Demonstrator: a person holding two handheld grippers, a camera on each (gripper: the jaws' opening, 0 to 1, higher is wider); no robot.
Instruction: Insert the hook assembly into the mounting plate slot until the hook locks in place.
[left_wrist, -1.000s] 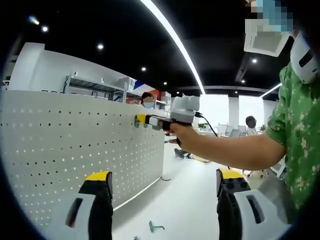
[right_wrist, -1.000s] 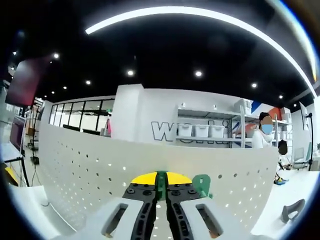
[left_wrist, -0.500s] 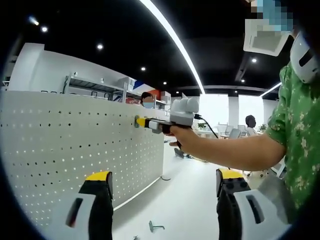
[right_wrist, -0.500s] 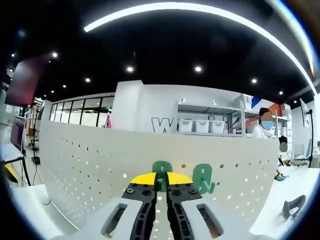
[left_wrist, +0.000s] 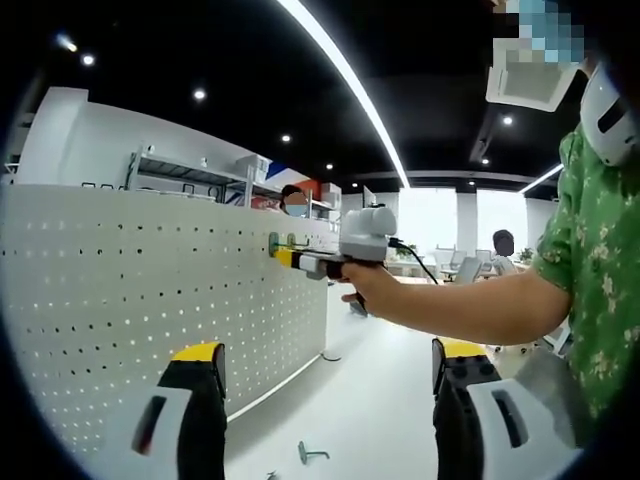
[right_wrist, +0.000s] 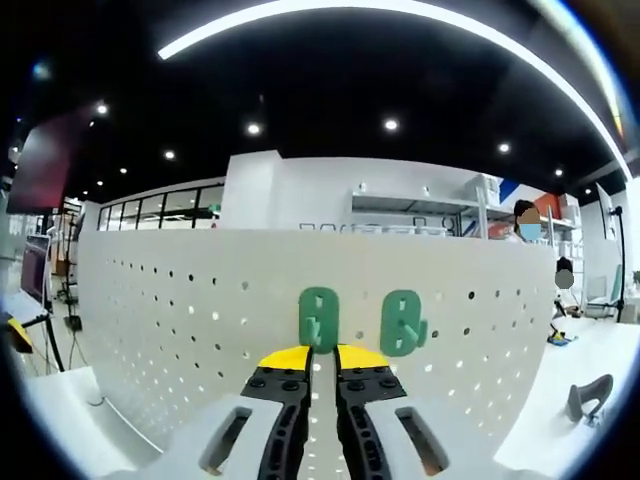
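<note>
The white pegboard mounting plate (right_wrist: 170, 320) stands upright in front of me. Two green hooks hang on it side by side, one (right_wrist: 319, 319) straight ahead of my right gripper (right_wrist: 323, 356), the other (right_wrist: 403, 322) just to its right. The right jaws stand a narrow crack apart, just below and short of the first hook, with nothing between them. In the left gripper view the pegboard (left_wrist: 120, 300) runs along the left, with both hooks (left_wrist: 274, 241) near its far end. The right gripper (left_wrist: 285, 258) sits a little below them. My left gripper (left_wrist: 330, 355) is wide open and holds nothing.
A loose grey hook (left_wrist: 310, 455) lies on the white surface beside the board's foot; another grey hook (right_wrist: 588, 398) lies at the right. The person's arm (left_wrist: 470, 300) crosses the left gripper view. People stand by shelves behind the board.
The green hook the right gripper held now hangs on the board. The right gripper has let go, dropped slightly and drawn back. The left gripper has not moved.
</note>
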